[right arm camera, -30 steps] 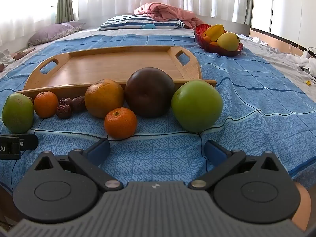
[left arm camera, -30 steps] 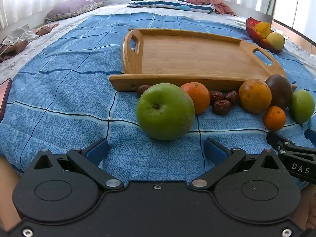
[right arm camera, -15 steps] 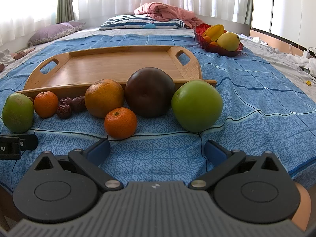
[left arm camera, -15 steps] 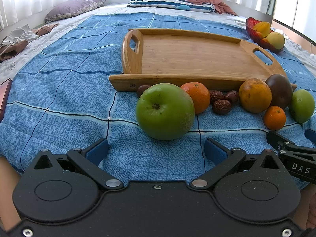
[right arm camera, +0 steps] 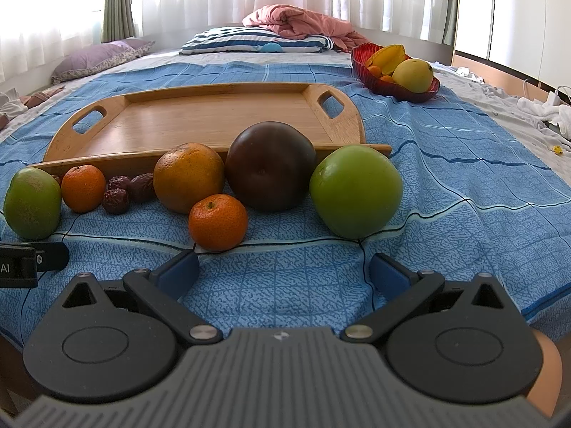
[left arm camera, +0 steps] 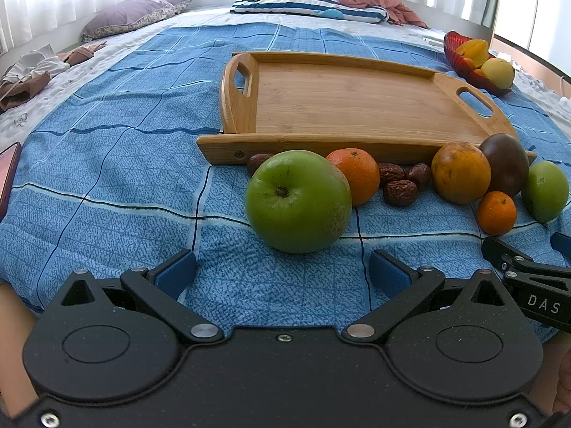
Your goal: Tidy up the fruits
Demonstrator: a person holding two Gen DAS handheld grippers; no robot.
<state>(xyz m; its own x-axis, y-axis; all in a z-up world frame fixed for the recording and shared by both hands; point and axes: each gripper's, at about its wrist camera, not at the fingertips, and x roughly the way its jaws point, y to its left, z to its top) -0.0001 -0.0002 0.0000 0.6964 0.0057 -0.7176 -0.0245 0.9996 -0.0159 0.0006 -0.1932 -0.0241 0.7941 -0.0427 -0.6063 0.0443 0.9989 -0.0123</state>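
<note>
Right wrist view: two green apples (right arm camera: 355,189), two mandarins (right arm camera: 217,222).

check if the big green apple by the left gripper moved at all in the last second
No. In the left wrist view the green apple sits at the same spot against the wooden tray edge and the blanket's dark line as before.

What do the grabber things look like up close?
The left gripper has a smooth black body, the right gripper a ribbed grey one. Both have round black discs, black link arms with silver pins, and blue finger pads. White letters "DAS" mark the right one's side in the left view.
</note>
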